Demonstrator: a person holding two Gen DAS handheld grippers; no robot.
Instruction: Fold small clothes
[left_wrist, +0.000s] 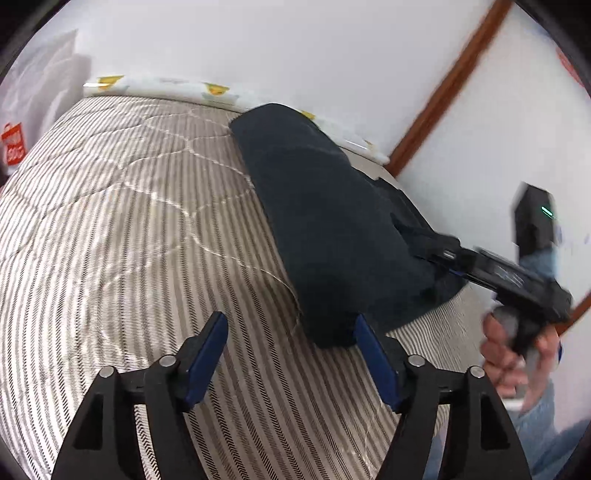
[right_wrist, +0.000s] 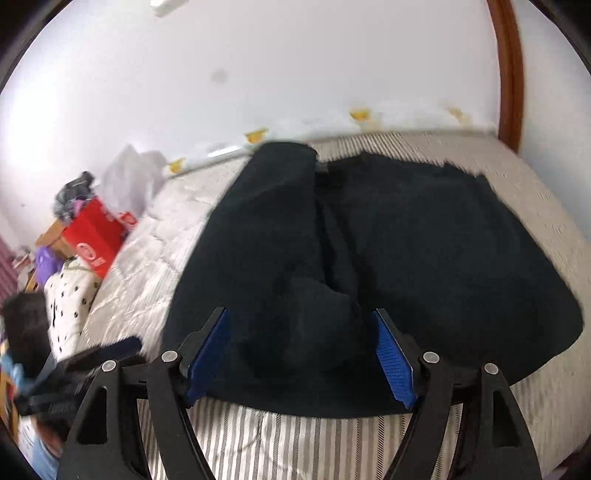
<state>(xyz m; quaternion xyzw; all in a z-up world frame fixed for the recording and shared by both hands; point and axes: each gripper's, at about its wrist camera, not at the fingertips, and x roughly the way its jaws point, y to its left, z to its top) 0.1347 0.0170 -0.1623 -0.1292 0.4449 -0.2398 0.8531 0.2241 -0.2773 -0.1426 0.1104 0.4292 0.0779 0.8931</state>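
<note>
The striped quilt (left_wrist: 129, 229) covers the whole bed and gives me my flat working surface, running up to the white wall (left_wrist: 295, 48) at the far edge. On it lies the dark garment (right_wrist: 424, 251), spread across the bed's middle toward the wall side. Its left portion is already doubled over onto the rest, making a thick rounded fold (left_wrist: 314, 206), which I judge to be a first lengthwise fold. Off the bed's far end I see a red box (right_wrist: 98, 240) among clutter, well clear of the work.

My right gripper (right_wrist: 301, 354) hangs over the near hem with its blue pads (right_wrist: 391, 363) spread wide, gripping nothing; I read that as lining up on the hem for the next fold. My left gripper (left_wrist: 290, 354) is likewise spread wide and empty, its right pad just beside the fold's near corner, placed to take that corner.
</note>
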